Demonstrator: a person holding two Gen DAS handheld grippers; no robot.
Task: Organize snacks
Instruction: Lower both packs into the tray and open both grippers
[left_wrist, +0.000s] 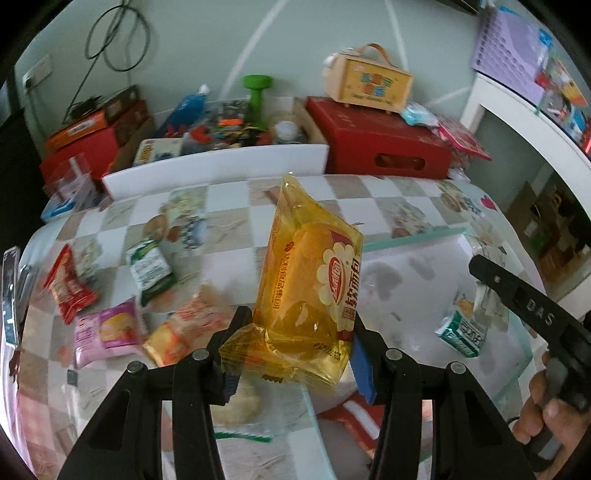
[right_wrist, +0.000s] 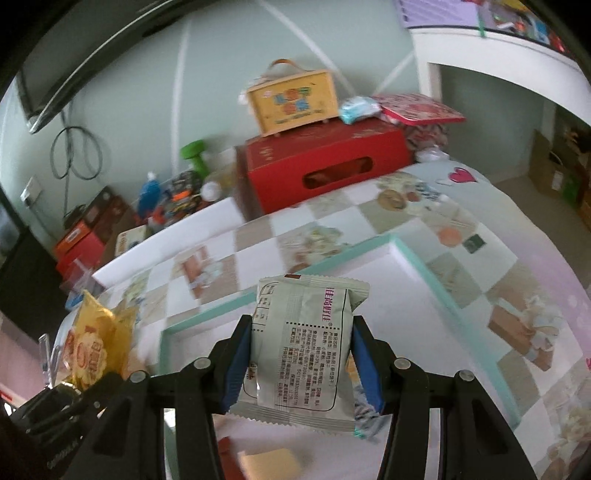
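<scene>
Both cams wrist-mounted, looking forward along the fingers, pitched down over the checkered tablecloth (left_wrist: 229, 206), close above it. Left view faces the back wall with the red box (left_wrist: 384, 144) centre-right. Right view sits further right, probably rolled a bit. Shared: red box, yellow handled box (right_wrist: 295, 99), glass tray's teal rim (right_wrist: 421, 266).

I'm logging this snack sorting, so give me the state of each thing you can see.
Left tool: shut on yellow bread packet.
Yellow bread packet: sealed, held upright above the table.
Right tool: shut on pale snack packet.
Pale snack packet: sealed, held, back label facing camera.
Loose packets: lying on table.
Red box: closed.
</scene>
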